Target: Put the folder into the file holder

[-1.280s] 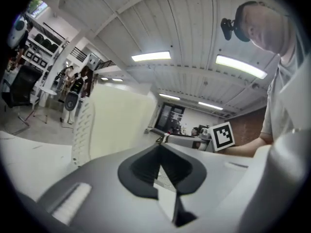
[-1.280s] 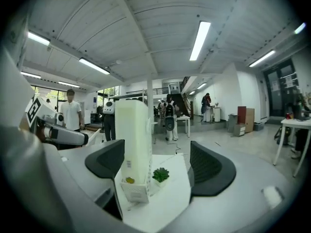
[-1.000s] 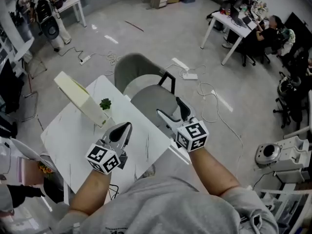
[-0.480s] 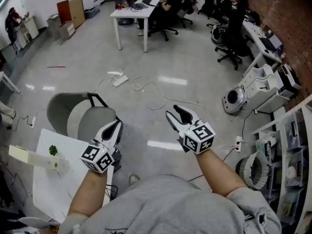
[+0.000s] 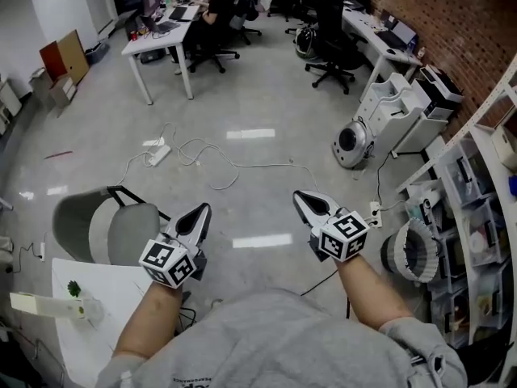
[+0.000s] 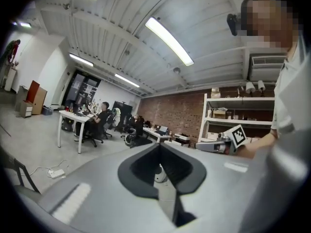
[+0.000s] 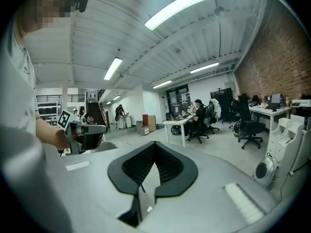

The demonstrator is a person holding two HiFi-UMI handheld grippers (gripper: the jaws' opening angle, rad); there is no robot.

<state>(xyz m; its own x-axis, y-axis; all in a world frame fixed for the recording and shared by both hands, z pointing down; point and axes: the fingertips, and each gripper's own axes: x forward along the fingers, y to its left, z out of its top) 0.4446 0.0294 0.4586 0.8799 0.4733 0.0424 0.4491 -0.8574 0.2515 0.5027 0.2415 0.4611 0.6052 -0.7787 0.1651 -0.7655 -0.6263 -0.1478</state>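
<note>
Cream-coloured slab (image 5: 36, 305), folder or file holder, honestly can't tell which, is lying on the white table (image 5: 81, 350) down at 8 o'clock in the head view, just beside a little green plant (image 5: 74, 288). Left gripper (image 5: 201, 209) is hovering at 7 o'clock with its jaws clenched together on nothing. Right gripper (image 5: 301, 198) is doing likewise at 5 o'clock. Both are pointing toward 12 o'clock over grey floor (image 5: 250, 184), nowhere near the slab.
</note>
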